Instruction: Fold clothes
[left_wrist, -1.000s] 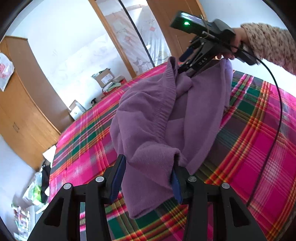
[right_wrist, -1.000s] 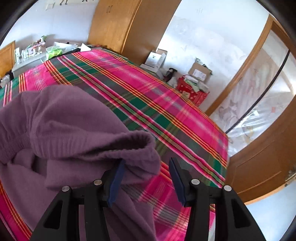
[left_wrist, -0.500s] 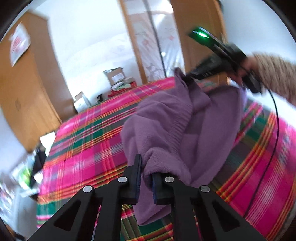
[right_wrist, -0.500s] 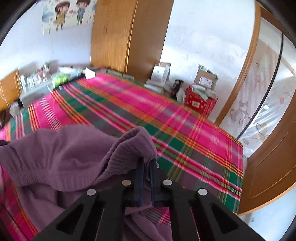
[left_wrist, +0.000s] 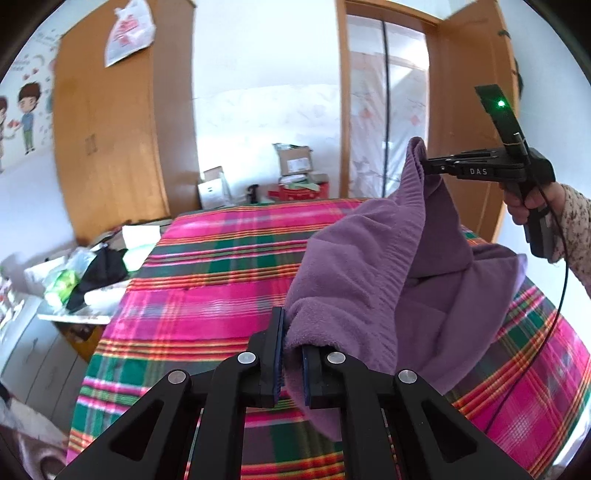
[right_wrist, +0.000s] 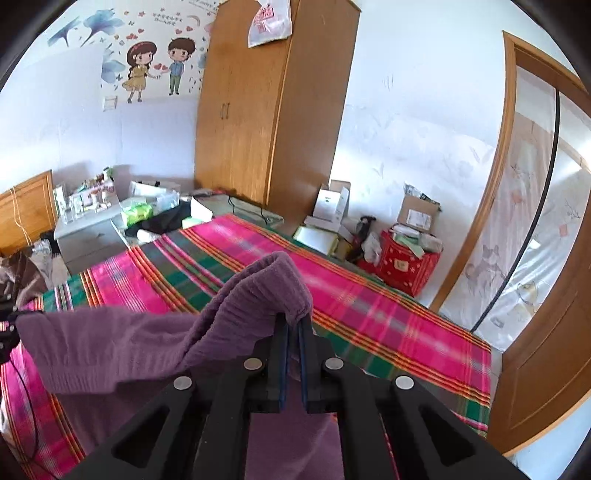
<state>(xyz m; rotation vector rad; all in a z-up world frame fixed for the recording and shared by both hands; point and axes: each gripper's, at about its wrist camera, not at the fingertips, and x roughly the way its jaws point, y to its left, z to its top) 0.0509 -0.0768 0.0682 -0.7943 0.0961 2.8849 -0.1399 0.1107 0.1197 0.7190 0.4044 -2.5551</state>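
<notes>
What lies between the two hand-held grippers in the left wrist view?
Only the purple garment: it hangs in a sagging span from the right hand-held gripper to the left hand-held gripper, above the plaid bedcover. Both are clamped on its ribbed edge.

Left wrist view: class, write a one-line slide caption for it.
Both tongs, left and right, clamp a purple fleece garment raised above a pink plaid bedspread.

The right gripper (right_wrist: 292, 334) is closed on the ribbed hem of a purple fleece garment (right_wrist: 122, 350), which hangs to the left above a pink and green plaid bedspread (right_wrist: 369, 306). Behind the bed stand a wooden wardrobe (right_wrist: 266, 110), cardboard boxes (right_wrist: 417, 216) and a red box (right_wrist: 404, 266).
</notes>
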